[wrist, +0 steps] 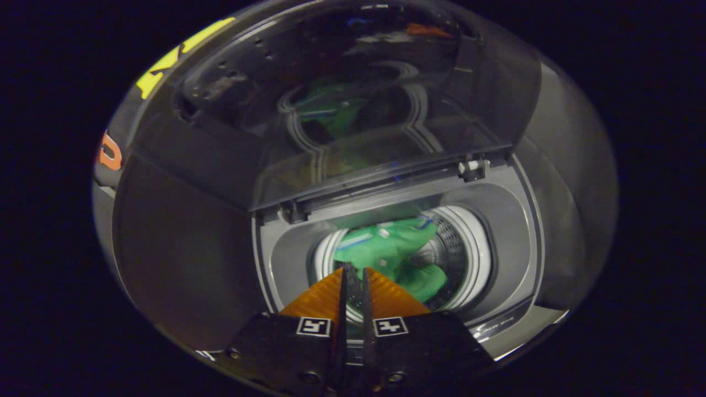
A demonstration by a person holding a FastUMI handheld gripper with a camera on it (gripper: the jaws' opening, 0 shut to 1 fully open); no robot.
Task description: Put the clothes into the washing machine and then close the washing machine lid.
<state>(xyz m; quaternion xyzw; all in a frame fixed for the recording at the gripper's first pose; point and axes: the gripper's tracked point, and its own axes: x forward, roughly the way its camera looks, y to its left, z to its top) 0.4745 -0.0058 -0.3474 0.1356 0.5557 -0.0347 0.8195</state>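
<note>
A grey top-loading washing machine (513,220) sits with its mouth open beneath the hand-held gripper, its dark, glossy lid (353,105) raised and leaning back behind the opening, the hinge (473,167) showing at the lid's lower corner. The lid's window carries a dim green reflection of what lies below. Inside the machine, a pale ring frames the perforated metal drum (452,242), and in that drum lies the green clothing (394,248), bunched in folds with a thin blue stripe across it, just ahead of and below the fingertips. The gripper (353,271) hangs over the near rim of the opening, its two fingers drawn almost together with only a narrow slit between them, nothing pinched in that gap and no cloth touching them.
</note>
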